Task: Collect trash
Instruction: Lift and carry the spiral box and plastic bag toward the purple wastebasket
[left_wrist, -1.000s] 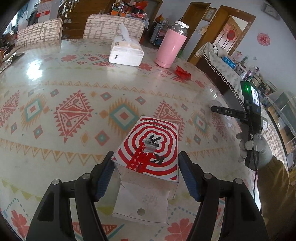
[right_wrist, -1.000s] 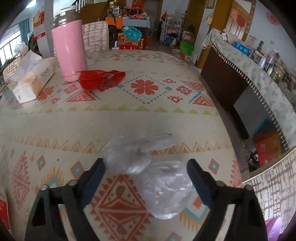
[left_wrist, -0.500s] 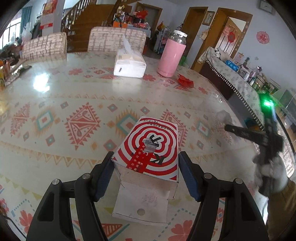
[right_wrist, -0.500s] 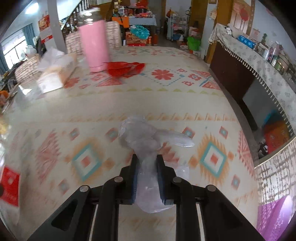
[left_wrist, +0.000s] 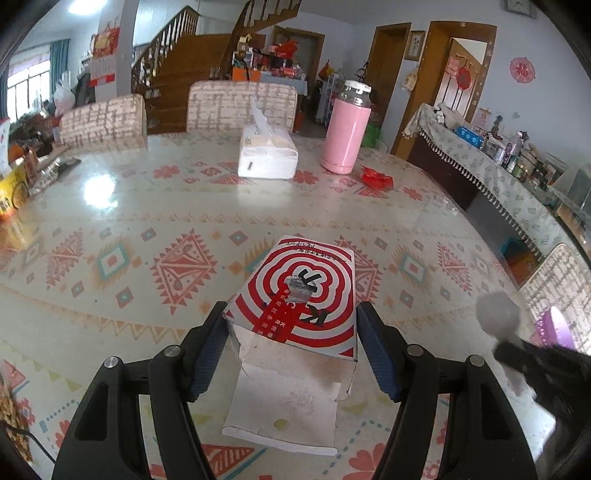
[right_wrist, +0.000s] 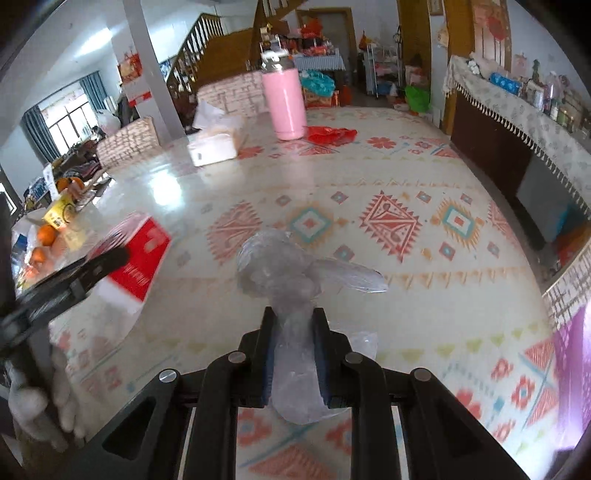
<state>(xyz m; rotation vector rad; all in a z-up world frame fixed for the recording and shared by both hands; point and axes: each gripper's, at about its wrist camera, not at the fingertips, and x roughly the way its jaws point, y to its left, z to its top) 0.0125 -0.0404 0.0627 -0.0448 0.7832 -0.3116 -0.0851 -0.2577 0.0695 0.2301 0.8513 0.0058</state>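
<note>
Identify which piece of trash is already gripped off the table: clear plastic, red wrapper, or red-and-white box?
The crumpled clear plastic, pinched in the shut right gripper. The red wrapper lies by the pink bottle.

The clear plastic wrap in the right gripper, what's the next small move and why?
Probably carry the clear plastic wrap across to the open end of the red and white box and push it in. The right gripper is shut on the wrap, and the left gripper holds the box with its flap hanging open.
</note>
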